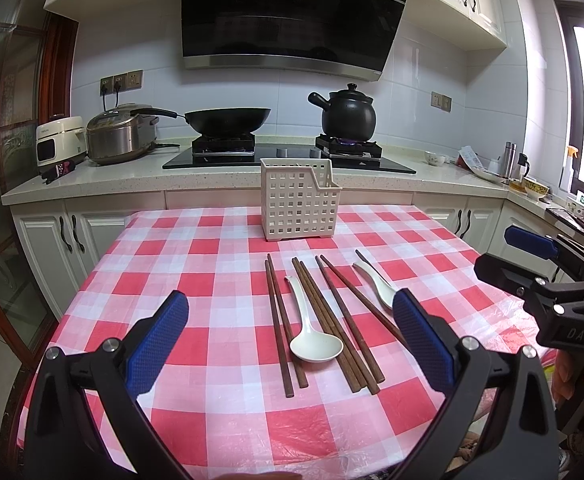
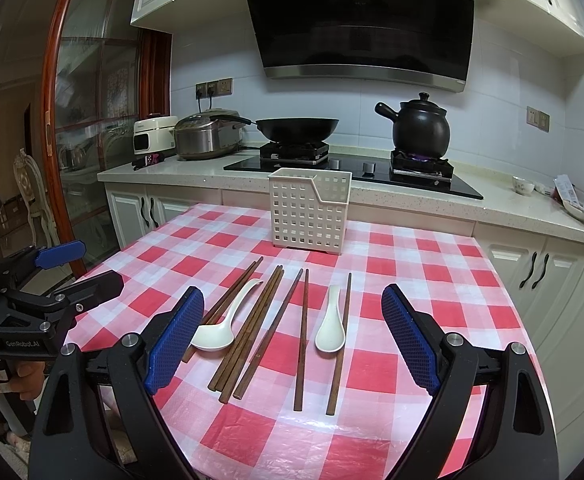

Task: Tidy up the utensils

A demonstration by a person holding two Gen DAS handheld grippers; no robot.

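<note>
Left wrist view: our left gripper (image 1: pixel 292 320) hovers with fingers spread wide and empty. Between and just beyond them, chopsticks (image 1: pixel 323 320) and two white spoons (image 1: pixel 311 340) lie loose on the checkered desk (image 1: pixel 212 240). Farther ahead stands the white slotted holder (image 1: pixel 299 200), likely their destination. Our right gripper (image 2: pixel 292 332) is likewise released, holding nothing.

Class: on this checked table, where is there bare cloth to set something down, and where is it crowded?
Free: the cloth left of the chopsticks, and either side of the white basket. Crowded: the middle strip, where chopsticks and two white spoons lie close together.
</note>
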